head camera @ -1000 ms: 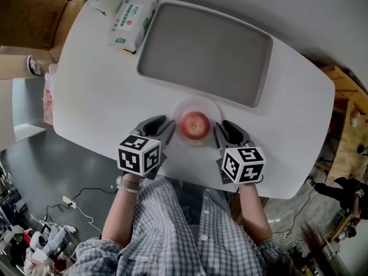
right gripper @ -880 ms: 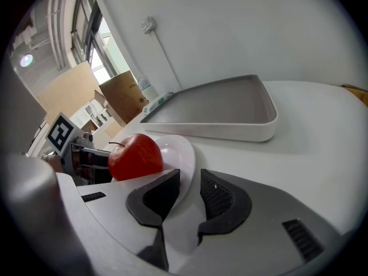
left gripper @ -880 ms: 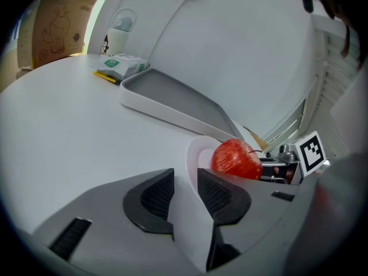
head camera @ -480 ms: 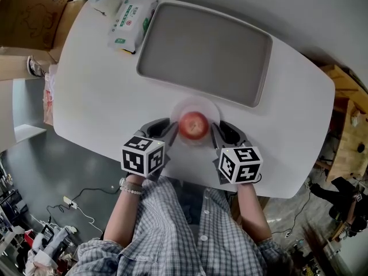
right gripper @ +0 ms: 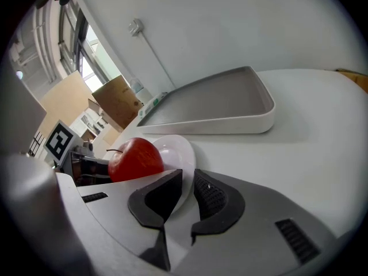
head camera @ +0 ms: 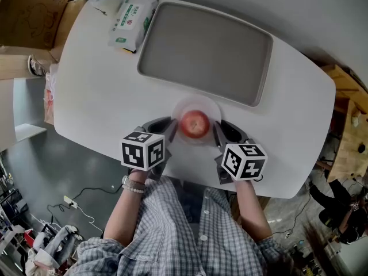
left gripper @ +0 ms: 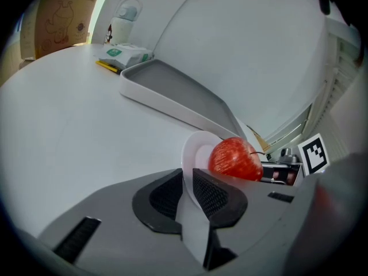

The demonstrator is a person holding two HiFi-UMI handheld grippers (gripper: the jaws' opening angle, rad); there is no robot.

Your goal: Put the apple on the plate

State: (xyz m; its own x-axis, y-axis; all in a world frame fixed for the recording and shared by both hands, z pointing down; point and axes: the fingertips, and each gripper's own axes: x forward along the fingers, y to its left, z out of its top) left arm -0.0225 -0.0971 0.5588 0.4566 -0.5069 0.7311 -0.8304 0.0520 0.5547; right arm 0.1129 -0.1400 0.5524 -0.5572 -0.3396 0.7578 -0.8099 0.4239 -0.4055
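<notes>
- The white tabletop (head camera: 98,96) spreads out beneath and ahead of both hand-held grippers.
- A grey tray (head camera: 204,50) with a white raised rim lies ahead of the two hand-held grippers, just past the plate and not touching it.
- The left hand-held gripper (left gripper: 187,176) points forward and down at the plate's left edge. Its jaws have just been closing, and they now pinch the plate's rim between the ribbed pads.
- The right hand-held gripper (right gripper: 188,175) faces it from the opposite side, its jaws likewise closed on the plate's right rim.
- A pack of wipes (head camera: 132,19) rests well ahead of the left hand-held gripper, beside the tray's far left corner.
- The pale, translucent plate (head camera: 195,102) sits on the tabletop between the two hand-held grippers, gripped on both sides.
- The red apple (head camera: 195,123) sits on the plate, midway between the two hand-held grippers and just beyond their fingertips, stem showing; neither touches it.
</notes>
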